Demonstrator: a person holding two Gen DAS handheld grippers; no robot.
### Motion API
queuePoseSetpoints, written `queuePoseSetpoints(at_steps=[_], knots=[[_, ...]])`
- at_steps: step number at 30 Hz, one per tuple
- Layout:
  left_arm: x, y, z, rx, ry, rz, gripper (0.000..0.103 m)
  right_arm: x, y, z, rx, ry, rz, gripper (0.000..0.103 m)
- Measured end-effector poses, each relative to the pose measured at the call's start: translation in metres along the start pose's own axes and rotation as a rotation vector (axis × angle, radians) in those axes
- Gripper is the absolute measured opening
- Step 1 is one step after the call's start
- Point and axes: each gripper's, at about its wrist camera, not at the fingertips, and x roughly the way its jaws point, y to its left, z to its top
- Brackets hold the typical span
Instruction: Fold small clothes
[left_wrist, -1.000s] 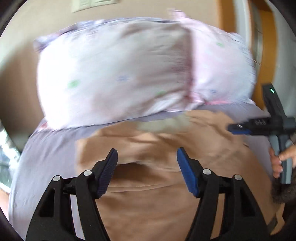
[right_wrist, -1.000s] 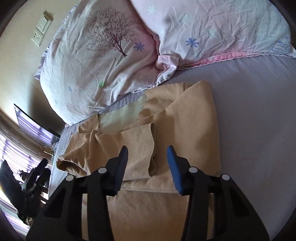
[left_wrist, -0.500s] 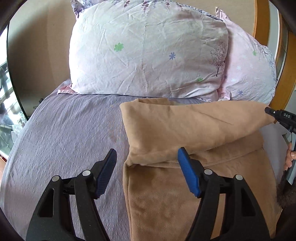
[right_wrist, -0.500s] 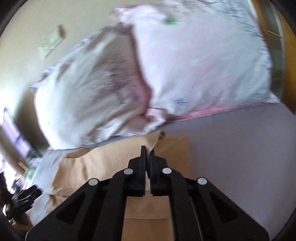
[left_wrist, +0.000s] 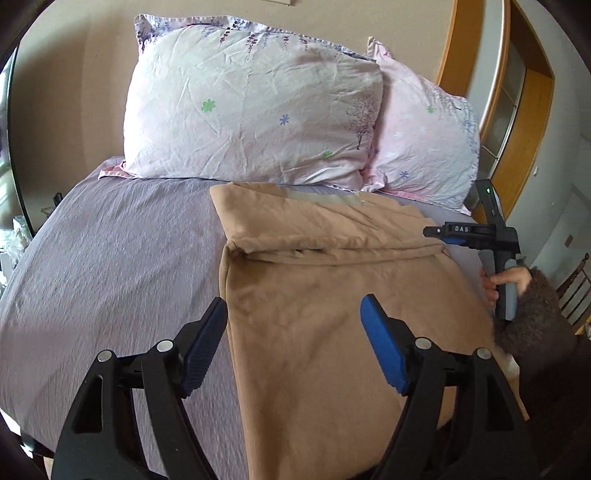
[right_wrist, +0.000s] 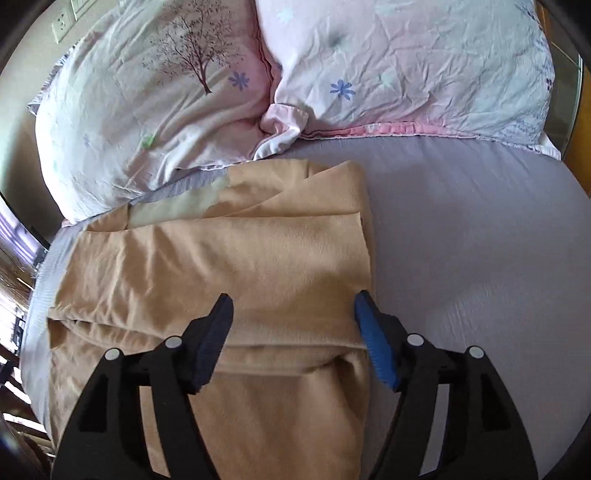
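Since the bed (left_wrist: 110, 266) with its lavender sheet is the widest surface, it is logged first: two floral pillows (left_wrist: 251, 110) stand at its head. Just below them the tan garment (left_wrist: 325, 310) lies flat on the sheet, its upper part turned down into a band with a rounded fold edge; a pale green patch shows near the top hem. Judged soft, light and limp, it should drape and sag, not hold shape; the napped cloth looks unlikely to slip. Best purchase appears to be the doubled fold corners or side edges. Left gripper (left_wrist: 293, 347) hovers over the left edge, jaws spread, empty. Right gripper (right_wrist: 293, 336) hovers over the right edge, jaws likewise apart, empty.
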Motion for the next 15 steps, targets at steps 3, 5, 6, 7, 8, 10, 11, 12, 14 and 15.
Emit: queuePoseSetpoints(at_steps=[3, 5, 6, 7, 8, 10, 11, 12, 14, 15], knots=[[-0.031, 0.013, -0.034, -0.04, 0.01, -0.129, 0.084, -0.049, -0.005, -0.031, -0.011, -0.054, 0.251, 0.07], [-0.048, 0.026, -0.061, -0.084, 0.013, -0.224, 0.084, -0.082, -0.01, -0.067, -0.086, -0.06, 0.436, 0.084], [-0.054, 0.031, -0.075, -0.101, 0.016, -0.258, 0.085, -0.095, -0.013, -0.087, -0.135, -0.056, 0.506, 0.087], [-0.059, 0.038, -0.091, -0.123, 0.025, -0.294, 0.085, -0.11, -0.017, -0.104, -0.176, -0.049, 0.558, 0.091], [-0.061, 0.044, -0.106, -0.149, 0.039, -0.323, 0.085, -0.125, -0.023, -0.127, -0.213, -0.038, 0.604, 0.093], [-0.059, 0.054, -0.131, -0.199, 0.077, -0.368, 0.085, -0.145, -0.04, -0.172, -0.254, 0.019, 0.681, 0.094], [-0.056, 0.057, -0.143, -0.218, 0.1, -0.377, 0.085, -0.151, -0.05, -0.193, -0.254, 0.05, 0.679, 0.094], [-0.053, 0.059, -0.151, -0.226, 0.117, -0.381, 0.085, -0.153, -0.058, -0.209, -0.237, 0.075, 0.656, 0.094], [-0.041, 0.061, -0.162, -0.241, 0.158, -0.381, 0.085, -0.148, -0.083, -0.236, -0.137, 0.13, 0.586, 0.094], [-0.032, 0.061, -0.165, -0.245, 0.179, -0.38, 0.086, -0.143, -0.094, -0.243, -0.085, 0.149, 0.555, 0.094]])
